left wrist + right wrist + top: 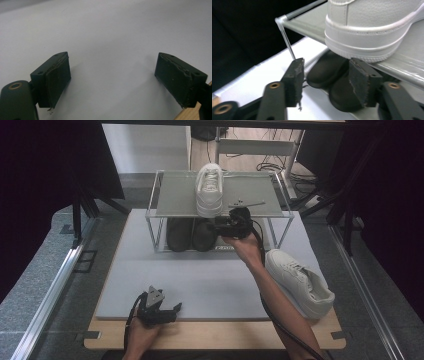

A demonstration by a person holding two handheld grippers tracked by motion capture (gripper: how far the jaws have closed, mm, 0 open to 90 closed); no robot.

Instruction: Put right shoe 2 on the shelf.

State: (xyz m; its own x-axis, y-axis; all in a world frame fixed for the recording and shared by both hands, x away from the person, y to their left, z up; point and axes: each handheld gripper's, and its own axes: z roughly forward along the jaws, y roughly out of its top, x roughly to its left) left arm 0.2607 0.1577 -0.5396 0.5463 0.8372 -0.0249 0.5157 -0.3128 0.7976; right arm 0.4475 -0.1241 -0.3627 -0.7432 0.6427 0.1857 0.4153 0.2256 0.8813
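Note:
A white sneaker (209,190) stands on the top tier of a metal-framed shoe rack (175,195); in the right gripper view its heel (372,27) hangs just over the rack's front edge. A pair of black shoes (192,234) sits on the lower tier. My right gripper (220,226) is held at the rack's front, below the sneaker's heel, open (324,65), with the black shoes (329,75) seen beyond its jaws and nothing gripped. A second white sneaker (298,282) lies on the mat at the right. My left gripper (176,308) rests near the mat's front edge, open (112,57) over bare mat.
A grey mat (200,280) covers most of the wooden table (215,337). Small metal parts (245,203) lie on the rack's top tier beside the sneaker. Dark curtains and stand legs flank the table on both sides.

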